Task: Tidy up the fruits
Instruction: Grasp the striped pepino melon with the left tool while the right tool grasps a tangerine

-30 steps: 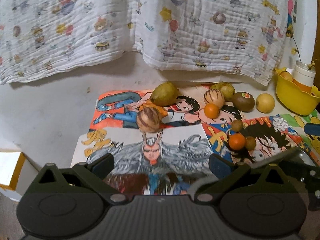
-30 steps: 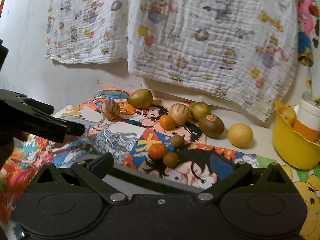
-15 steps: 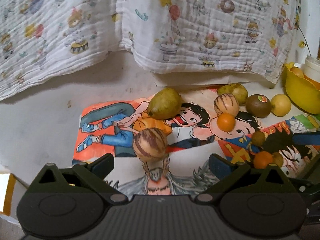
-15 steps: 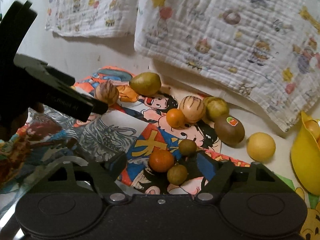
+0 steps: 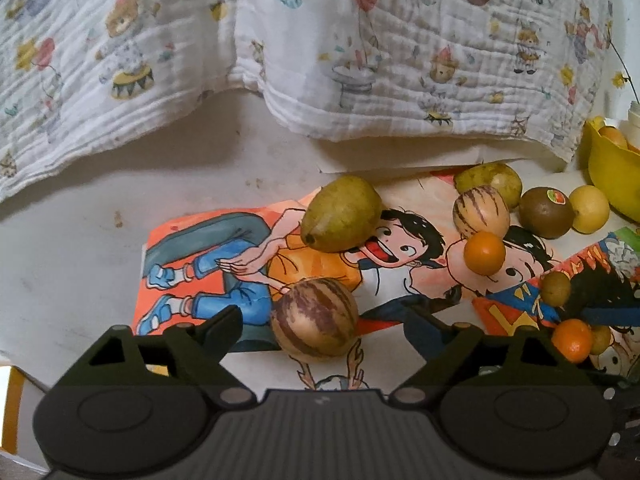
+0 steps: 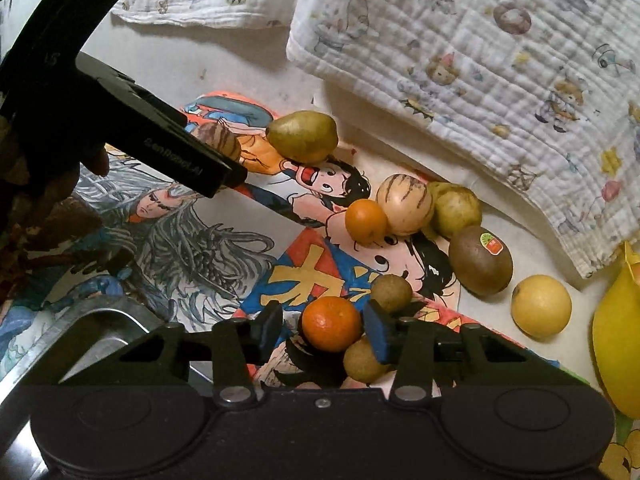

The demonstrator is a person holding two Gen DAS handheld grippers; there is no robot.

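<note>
Cloth comes first: a white crinkled muslin cloth printed with cartoon animals [image 5: 360,60] drapes across the top of both views, over a pale desk [image 5: 80,220] laid with bright comic-drawing sheets [image 6: 192,240]. At the right edge sits a yellow plastic bowl [image 6: 616,340]; in the left wrist view it already shows a fruit or two inside, so a small part of the sorting may be done. At lower left of the right wrist view lies a grey metal tray [image 6: 100,328], empty as far as can be seen.

Most fruit lies loose on the sheets: a green pear [image 5: 340,214], a striped round melon-like fruit [image 5: 314,318] at centre, a second striped one [image 6: 404,204], a second green pear [image 6: 456,208], a brown kiwi with a sticker [image 6: 480,264], a yellow round fruit [image 6: 540,306], an orange mandarin [image 6: 332,322], another [image 6: 366,220], and small brown-green fruits [image 6: 390,292].

The left hand-held gripper [image 5: 320,320] stands wide, its jaws having just begun closing, either side of the near striped fruit without touching it. The right hand-held gripper [image 6: 324,328] has been closing around the lower mandarin; the right pad is at its skin, a gap shows on the left, so no firm hold yet. Nearly all of the sorting remains.
</note>
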